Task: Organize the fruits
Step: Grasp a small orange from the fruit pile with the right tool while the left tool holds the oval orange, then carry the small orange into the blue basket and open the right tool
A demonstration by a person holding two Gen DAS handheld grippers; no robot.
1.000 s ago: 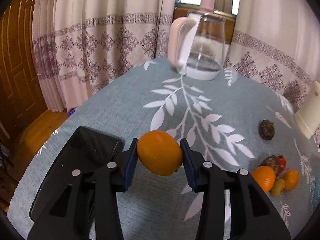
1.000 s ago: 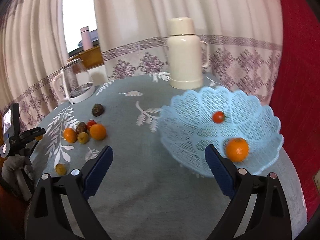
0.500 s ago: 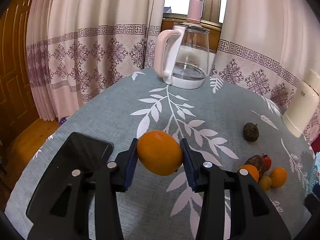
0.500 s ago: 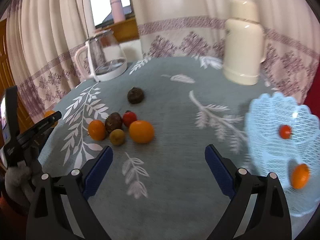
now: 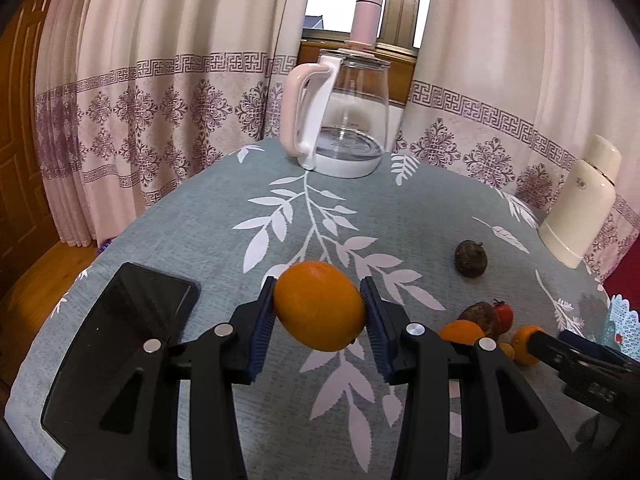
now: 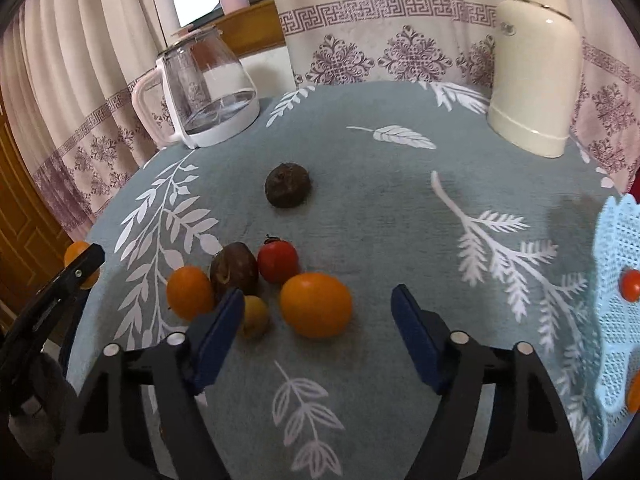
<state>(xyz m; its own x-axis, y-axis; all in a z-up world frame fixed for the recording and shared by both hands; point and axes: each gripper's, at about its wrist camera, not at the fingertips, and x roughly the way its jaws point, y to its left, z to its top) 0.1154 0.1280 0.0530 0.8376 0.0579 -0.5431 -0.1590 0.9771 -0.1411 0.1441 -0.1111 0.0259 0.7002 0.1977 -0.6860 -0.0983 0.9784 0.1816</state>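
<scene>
Orange clamped between both blue pads of left tool, held above the surface, not touching the cloth. Phone lies flat at 9 o'clock of the orange, under the left finger. Right tool spread wide, nothing between the pads, low over the fruit cluster. Second orange sits on the surface in the gap between the right tool's pads, closer to the left pad, no contact. Small yellow fruit just beside that left pad, partly hidden by it. Small orange at 9 o'clock of the cluster, brown fruit touching it and the tomato. Lone dark fruit apart from the cluster at 12 o'clock. Blue basket at 3 o'clock edge of the right view, a tomato and an orange piece visible inside, mostly cut off. Glass kettle at far 11 o'clock, cream thermos at far 1 o'clock, both upright on the surface. Pink bottle on the sill behind the kettle. In the left view the right tool's tip shows at 3 o'clock, next to the cluster.
</scene>
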